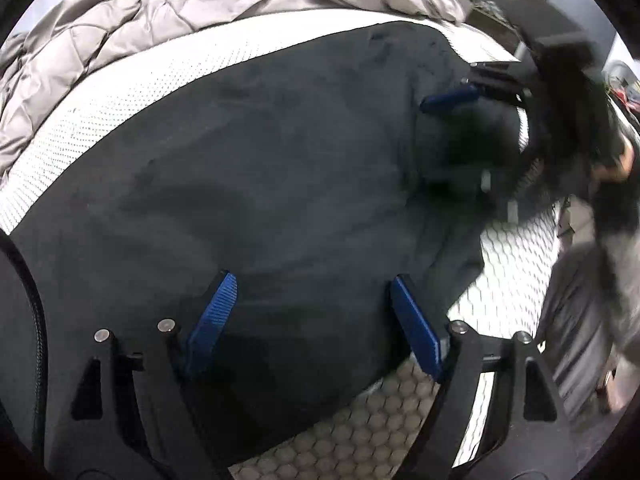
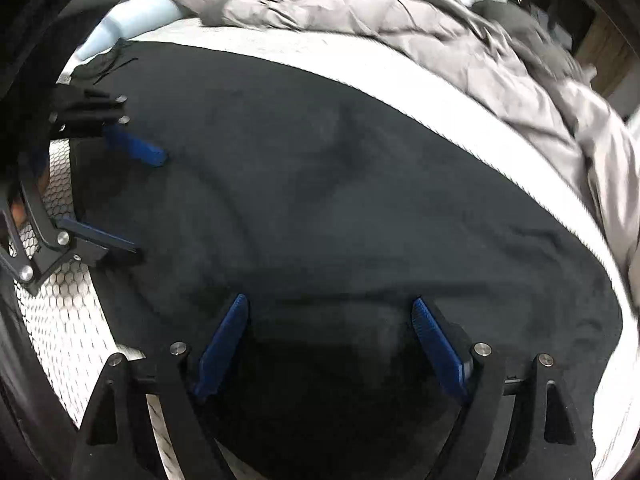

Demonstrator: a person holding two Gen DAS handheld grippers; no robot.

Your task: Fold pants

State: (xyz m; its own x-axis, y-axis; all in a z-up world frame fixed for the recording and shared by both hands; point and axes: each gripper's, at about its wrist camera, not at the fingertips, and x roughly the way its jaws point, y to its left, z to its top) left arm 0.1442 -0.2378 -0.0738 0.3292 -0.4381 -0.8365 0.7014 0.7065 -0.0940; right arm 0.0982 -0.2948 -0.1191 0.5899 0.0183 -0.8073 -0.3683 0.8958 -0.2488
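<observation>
Dark pants (image 1: 260, 168) lie spread flat over a white mattress (image 1: 120, 92) and fill most of both views. In the left wrist view my left gripper (image 1: 312, 284) hangs open just over the near part of the cloth, with nothing between its blue pads. My right gripper (image 1: 436, 144) shows blurred at the pants' right end. In the right wrist view the pants (image 2: 340, 200) stretch from left to right. My right gripper (image 2: 329, 300) stands open above their near edge, pads bare. At the left end of the cloth my left gripper (image 2: 140, 200) is also open, its fingers over the edge.
A crumpled grey quilted duvet (image 1: 160, 20) is heaped along the far side of the mattress (image 2: 60, 320). A light blue pillow (image 2: 120, 24) lies at the far left. The mattress edge drops off to the right, where a hand (image 1: 624, 160) and dim furniture show.
</observation>
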